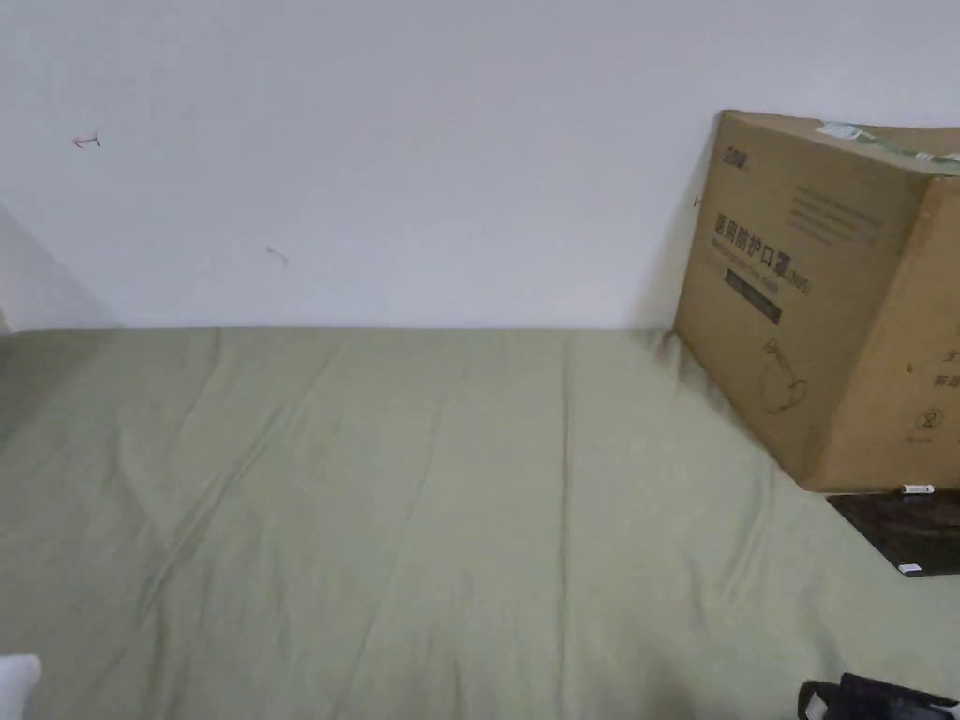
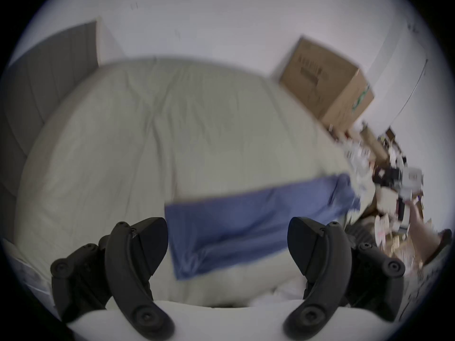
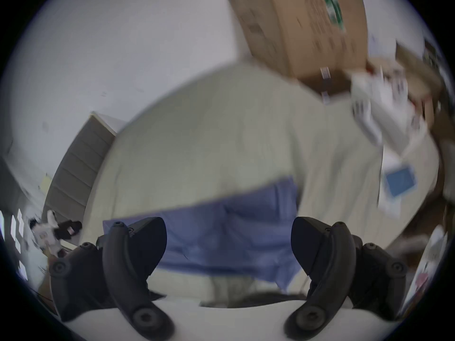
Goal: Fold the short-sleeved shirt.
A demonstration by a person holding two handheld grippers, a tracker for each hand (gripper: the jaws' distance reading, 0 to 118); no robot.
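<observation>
Shirt, blue, lies as a folded band on the green bed, near its front edge; blurred in both tool views. Left tool has jaws wide apart w/ nothing between them, held above the shirt. Right tool likewise wide apart & empty, over the shirt. Box sits at the bed's far right corner against the wall.
</observation>
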